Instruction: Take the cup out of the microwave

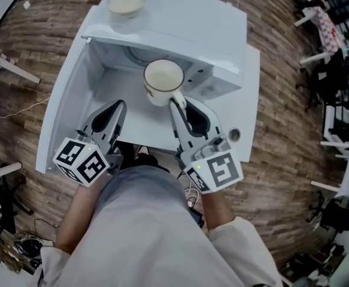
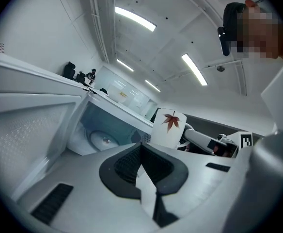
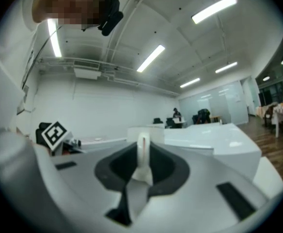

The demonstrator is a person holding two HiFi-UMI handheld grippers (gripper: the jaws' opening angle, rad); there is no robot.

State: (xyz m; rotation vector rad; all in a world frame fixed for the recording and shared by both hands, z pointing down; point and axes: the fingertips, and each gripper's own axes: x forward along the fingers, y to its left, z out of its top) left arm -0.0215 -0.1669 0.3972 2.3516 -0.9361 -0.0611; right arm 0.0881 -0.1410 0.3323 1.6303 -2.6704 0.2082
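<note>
while the right gripper (image 1: 175,103) has its fingers (image 1: 178,115) clenched on the handle (image 3: 142,160), the cup (image 1: 162,81) hangs upright in the air at the open front of the microwave (image 1: 222,34). the head view does not settle whether it is fully clear of the cavity. the cup is white with a cream inside, and its handle points back toward the person. in the left gripper view its side (image 2: 169,128) carries a red maple leaf (image 2: 171,121), and the cup sits to the right of the cavity opening. in the right gripper view (image 3: 143,147) the thin white handle stands on edge between the two dark pads, with the cup's body just beyond it.

the left gripper (image 1: 121,104) is just beside and to the left, pointed into the cavity. its fingers (image 1: 112,117) are pressed together with nothing between them, apart from the cup. its own view (image 2: 140,147) looks past the closed tips to the round turntable (image 2: 102,141) on the cavity floor.

the microwave's door (image 1: 64,106) is swung wide open to the left. a cream bowl (image 1: 126,3) sits on top of the microwave near its back left corner. wooden floor (image 1: 282,130) shows all around.
</note>
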